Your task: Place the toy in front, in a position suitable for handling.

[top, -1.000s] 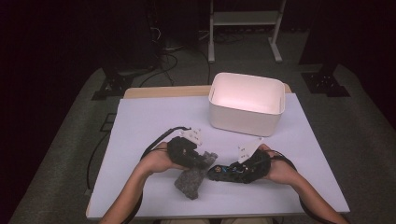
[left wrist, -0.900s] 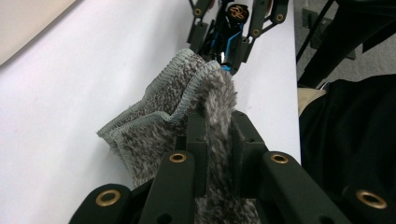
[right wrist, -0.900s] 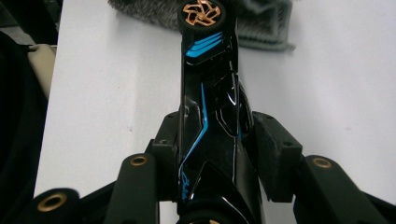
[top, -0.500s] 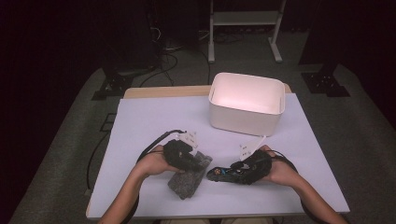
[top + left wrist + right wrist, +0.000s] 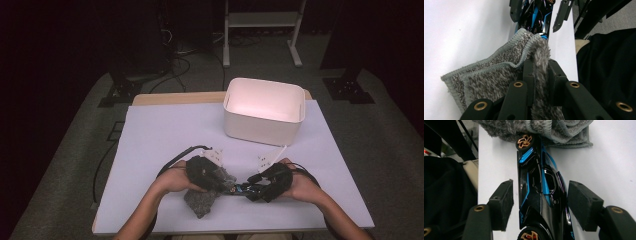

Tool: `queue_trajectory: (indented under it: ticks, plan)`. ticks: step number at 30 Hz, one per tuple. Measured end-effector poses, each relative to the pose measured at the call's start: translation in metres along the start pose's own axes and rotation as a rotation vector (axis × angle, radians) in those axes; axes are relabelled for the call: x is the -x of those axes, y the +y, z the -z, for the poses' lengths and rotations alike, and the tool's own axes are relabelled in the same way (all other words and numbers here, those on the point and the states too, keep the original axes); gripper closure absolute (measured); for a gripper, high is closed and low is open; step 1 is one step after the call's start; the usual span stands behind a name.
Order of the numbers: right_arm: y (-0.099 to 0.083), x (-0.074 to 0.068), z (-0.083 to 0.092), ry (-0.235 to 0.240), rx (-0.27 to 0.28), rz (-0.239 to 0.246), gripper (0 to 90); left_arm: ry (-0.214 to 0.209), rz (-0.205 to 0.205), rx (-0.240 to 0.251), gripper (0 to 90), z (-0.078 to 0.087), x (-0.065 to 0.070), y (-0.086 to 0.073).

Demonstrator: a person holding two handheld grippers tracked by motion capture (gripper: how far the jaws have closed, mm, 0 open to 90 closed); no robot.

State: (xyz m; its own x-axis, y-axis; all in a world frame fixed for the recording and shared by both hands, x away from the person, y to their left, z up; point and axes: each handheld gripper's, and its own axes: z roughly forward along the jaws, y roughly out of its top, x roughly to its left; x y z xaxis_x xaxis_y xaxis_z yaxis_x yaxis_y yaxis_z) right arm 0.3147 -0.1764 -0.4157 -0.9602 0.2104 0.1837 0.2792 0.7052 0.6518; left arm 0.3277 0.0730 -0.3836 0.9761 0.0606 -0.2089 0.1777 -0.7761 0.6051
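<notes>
Toy car (image 5: 537,192) between spread, just-opening right gripper (image 5: 540,202) pads, left gripper (image 5: 540,75) pinching cloth (image 5: 499,72)

A grey, fuzzy folded cloth (image 5: 499,72) with a stitched hem lies low centre of the high view, its edge touching a glossy black-and-blue toy car (image 5: 540,192) with bronze wheels.

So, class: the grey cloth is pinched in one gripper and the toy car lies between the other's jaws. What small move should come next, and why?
Probably draw the right gripper back off the toy car. Its jaws have just been opening and stand clear of the car's sides, while the left gripper pinches the grey cloth against the car's end.
</notes>
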Motion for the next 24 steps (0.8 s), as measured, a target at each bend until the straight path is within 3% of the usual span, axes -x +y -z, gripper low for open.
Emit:
queue_trajectory:
  ticks: [10, 13, 16, 24]
  plan:
    - [-0.001, -0.004, -0.005, 0.005, 0.011, 0.003, 34.7, -0.01, -0.022, -0.01, 79.1, -0.005, 0.008, -0.002]
    - [-0.003, -0.007, -0.009, -0.027, 0.01, 0.019, 33.5, -0.017, -0.024, -0.009, 79.0, -0.005, 0.01, -0.003]
    - [-0.008, -0.009, -0.012, -0.024, 0.008, 0.001, 29.4, -0.034, -0.027, -0.01, 79.1, -0.007, 0.012, -0.006]
    - [-0.013, -0.015, -0.021, -0.033, -0.019, 0.016, 23.0, -0.033, -0.026, -0.018, 79.0, -0.012, 0.013, -0.009]
